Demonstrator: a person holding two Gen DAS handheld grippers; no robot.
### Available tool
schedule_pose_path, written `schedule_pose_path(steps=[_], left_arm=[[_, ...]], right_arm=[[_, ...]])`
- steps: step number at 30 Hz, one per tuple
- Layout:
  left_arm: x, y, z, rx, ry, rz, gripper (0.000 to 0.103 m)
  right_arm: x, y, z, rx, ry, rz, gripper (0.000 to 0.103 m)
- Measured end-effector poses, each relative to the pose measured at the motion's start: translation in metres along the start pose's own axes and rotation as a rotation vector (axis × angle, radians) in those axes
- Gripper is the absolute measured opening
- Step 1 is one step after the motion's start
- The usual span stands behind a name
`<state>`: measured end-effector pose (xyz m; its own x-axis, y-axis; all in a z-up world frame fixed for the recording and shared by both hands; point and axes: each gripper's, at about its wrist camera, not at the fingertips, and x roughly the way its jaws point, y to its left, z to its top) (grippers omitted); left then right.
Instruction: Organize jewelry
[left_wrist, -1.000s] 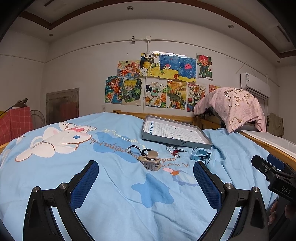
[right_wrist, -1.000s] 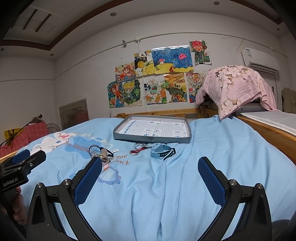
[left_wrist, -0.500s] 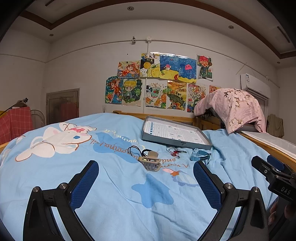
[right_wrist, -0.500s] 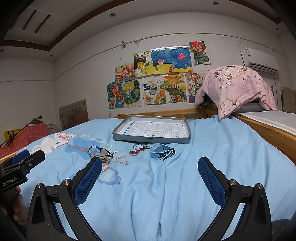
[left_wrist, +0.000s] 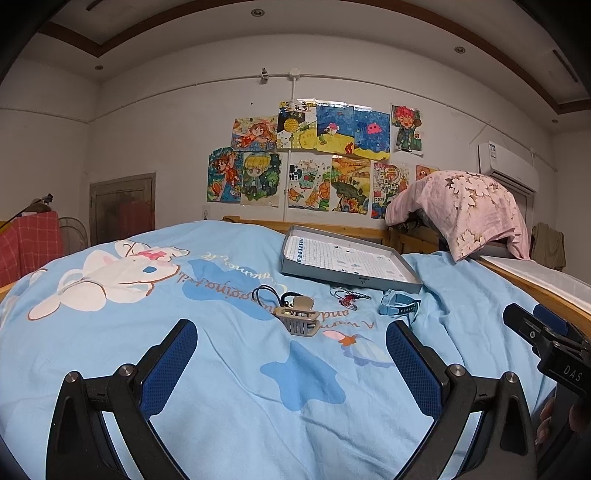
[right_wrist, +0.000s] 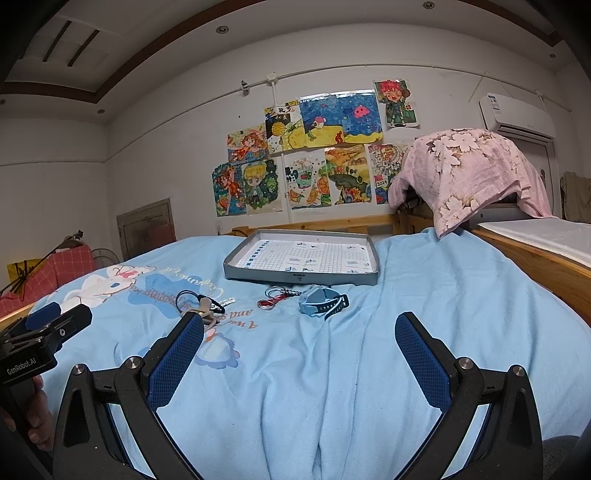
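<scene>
- Looks like the very start of the job to me: nothing is picked up yet, and all the small stuff sits loose on the blue bedsheet (left_wrist: 110, 350) in front of the grey tray (right_wrist: 236, 271).
- Left gripper (left_wrist: 291, 358) is spread wide with nothing between its blue pads, hovering low over the bed. Right gripper (right_wrist: 299, 350) is the same, wide apart and empty.
- The tray has a gridded paper liner and nothing in it that I can make out. It sits at the far side of the bed, close to the wooden bed frame.
- Just in front of the tray, in a rough row: black hair ties (left_wrist: 267, 293) with a beige claw clip (left_wrist: 298, 320) nearest the left gripper, then a small red-and-silver keyring-type trinket (right_wrist: 275, 297), then a blue smartwatch (right_wrist: 321, 304).
- From the left wrist view the claw clip lies straight ahead between the fingers but well beyond the tips. From the right wrist view the watch sits ahead and roughly centred, also well clear of the tips.
- My guess for the next move: one gripper has to go forward and down over a piece, close on it, then carry it over the tray wall. The clip looks like the easy grab for the left, the watch for the right.
- The trinket is thin and flat on soft fabric, so it probably needs a careful low pinch.
</scene>
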<state>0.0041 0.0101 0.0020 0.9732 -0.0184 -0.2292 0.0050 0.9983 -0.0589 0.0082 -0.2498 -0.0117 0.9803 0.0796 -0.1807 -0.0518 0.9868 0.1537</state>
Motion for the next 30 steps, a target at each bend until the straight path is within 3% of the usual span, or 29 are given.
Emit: schedule_pose_path(steps=[21,24,30], left_arm=[[0.007,-0.001,-0.008,-0.017,0.047,0.02,0.103],[0.008,0.001,-0.009,-0.017,0.059,0.054,0.103],[0.006,0.001,-0.008,-0.012,0.07,0.045,0.103]], right_arm=[[0.0,-0.005,0.001,0.004,-0.004,-0.009,0.102],[0.0,-0.007,0.001,0.008,-0.004,-0.022,0.102],[0.0,-0.017,0.003,0.031,-0.009,-0.093,0.102]])
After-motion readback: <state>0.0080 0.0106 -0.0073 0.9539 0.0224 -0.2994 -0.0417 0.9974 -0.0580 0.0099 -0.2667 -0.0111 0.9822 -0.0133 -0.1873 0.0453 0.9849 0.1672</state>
